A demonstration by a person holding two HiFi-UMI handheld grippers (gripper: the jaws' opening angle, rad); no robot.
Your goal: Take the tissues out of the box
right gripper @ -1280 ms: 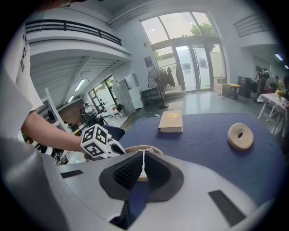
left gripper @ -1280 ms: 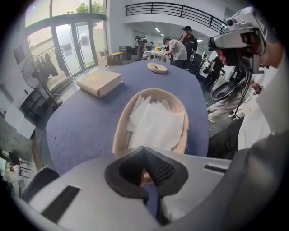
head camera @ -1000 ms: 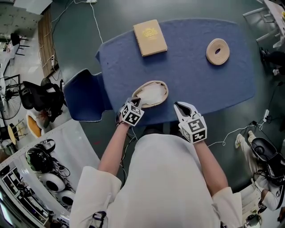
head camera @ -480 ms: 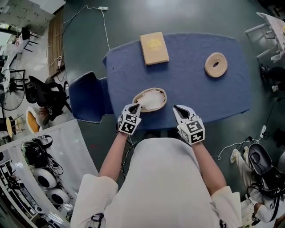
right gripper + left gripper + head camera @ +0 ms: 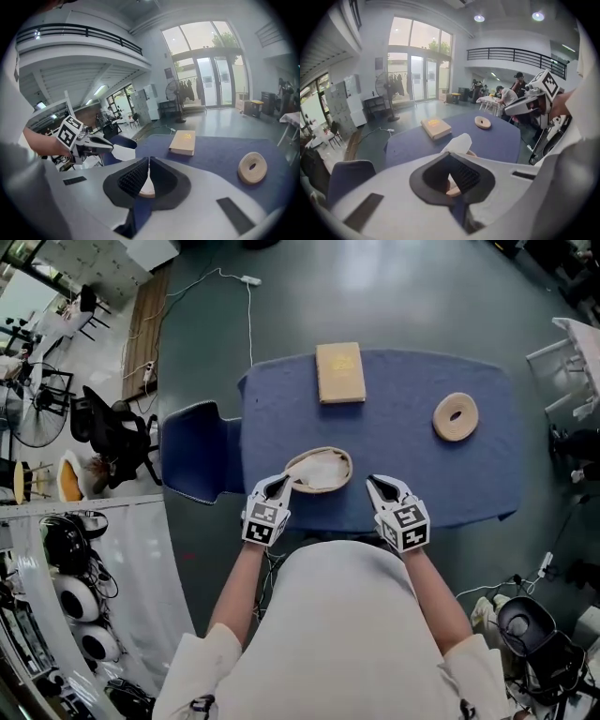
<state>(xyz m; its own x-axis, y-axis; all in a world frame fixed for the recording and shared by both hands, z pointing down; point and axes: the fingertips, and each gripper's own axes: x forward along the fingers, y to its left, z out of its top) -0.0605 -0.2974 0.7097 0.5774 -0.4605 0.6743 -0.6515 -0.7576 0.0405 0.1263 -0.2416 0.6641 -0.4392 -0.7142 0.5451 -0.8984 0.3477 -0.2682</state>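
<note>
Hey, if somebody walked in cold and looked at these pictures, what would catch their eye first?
The left claw is shut on a white tissue just above the oval tan tissue box, which sits at the near edge of the blue cloth-covered table. Farther back on the cloth lie a flat tan book-shaped box and, off to the right, a round tan ring.

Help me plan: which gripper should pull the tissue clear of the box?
Left: the left gripper is shut on the tissue at the tissue box; the right gripper is beside it, holding nothing.
</note>
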